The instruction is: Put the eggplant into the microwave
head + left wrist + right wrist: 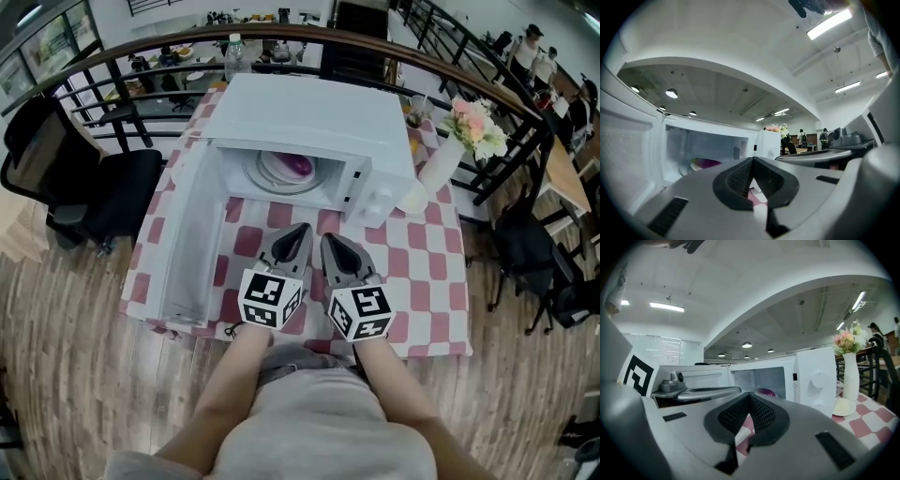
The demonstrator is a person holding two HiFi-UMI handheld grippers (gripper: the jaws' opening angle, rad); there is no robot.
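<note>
Head view sits up high looking steeply down: checkered surface (427,258) below, microwave (309,122) just ahead of the left gripper (302,230) and right gripper (328,239). Left gripper view rides low and level, close up, with the open cavity (708,147) ahead and off to its left. Right gripper view is low and level too, cavity nearly dead ahead, dials (818,379) to its right. All three share that open microwave front.

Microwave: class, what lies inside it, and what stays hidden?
A purple eggplant lies on a white plate inside the open microwave. Its roof covers the cavity's back part.
</note>
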